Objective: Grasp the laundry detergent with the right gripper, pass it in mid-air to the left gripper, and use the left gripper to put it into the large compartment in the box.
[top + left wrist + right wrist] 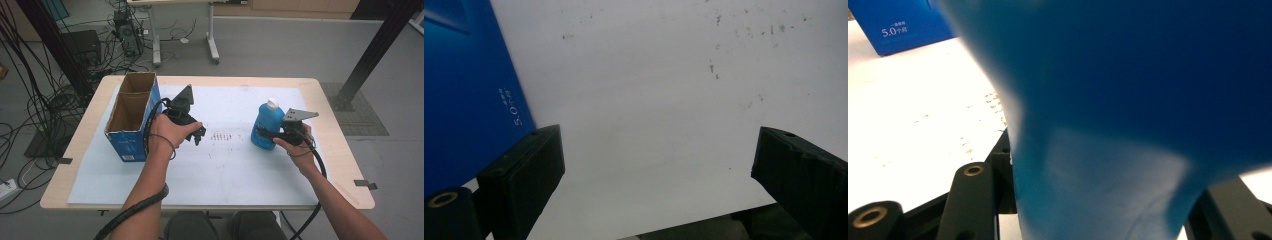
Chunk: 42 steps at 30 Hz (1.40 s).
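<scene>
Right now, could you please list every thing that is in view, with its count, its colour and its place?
bottle: one, blue with a white cap, standing right of the table's middle, held in the right tongs.
cardboard box: one, blue outside and brown inside, open on top, two compartments, at the table's left.
mat: one, white, covering most of the table.
table: one, light wood.
second table: one, white legs, on the floor behind.
cables: many, black, floor at left.
left tongs: black, open, beside the box.
right tongs: black, shut on the bottle.

black two-jaw grippers (199, 134), grey triangular plates, ribbed black cables
</scene>
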Tool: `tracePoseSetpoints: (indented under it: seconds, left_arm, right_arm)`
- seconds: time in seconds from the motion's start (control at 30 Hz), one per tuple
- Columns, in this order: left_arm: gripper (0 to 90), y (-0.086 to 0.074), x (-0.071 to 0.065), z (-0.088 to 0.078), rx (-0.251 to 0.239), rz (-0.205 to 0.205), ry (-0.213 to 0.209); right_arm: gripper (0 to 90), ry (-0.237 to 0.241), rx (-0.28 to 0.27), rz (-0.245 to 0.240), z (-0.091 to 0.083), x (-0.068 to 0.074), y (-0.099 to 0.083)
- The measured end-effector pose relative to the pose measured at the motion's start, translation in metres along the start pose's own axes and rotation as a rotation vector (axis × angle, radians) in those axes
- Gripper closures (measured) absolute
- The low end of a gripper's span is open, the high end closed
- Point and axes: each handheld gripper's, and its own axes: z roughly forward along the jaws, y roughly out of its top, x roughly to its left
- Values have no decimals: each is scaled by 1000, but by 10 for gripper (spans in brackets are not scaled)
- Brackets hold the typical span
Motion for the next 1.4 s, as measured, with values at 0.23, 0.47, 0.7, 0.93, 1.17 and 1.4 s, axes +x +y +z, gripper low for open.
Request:
tracePoseSetpoints:
  seconds: [0.23, 0.47, 0.7, 0.93, 1.17, 1.4]
  left_arm:
    - [69, 2, -3, -8, -2, 51, -7]
    - [70, 4, -6, -23, -1, 121, 13]
    - [70, 9, -3, -41, -19, 186, 20]
    - [68, 17, 4, -58, -23, 275, 51]
    - [67, 22, 5, -76, -26, 389, 85]
    - [69, 26, 1, -89, -31, 470, 90]
  right_arm:
    - [459, 3, 3, 20, -2, -1, 7]
    - [459, 34, -17, 15, -9, 1, 33]
    - [460, 77, -16, 25, -10, 2, 62]
    - [459, 132, -2, -10, 1, 6, 90]
    - [458, 185, 20, -27, 16, 10, 109]
    - [457, 238, 51, -40, 31, 22, 121]
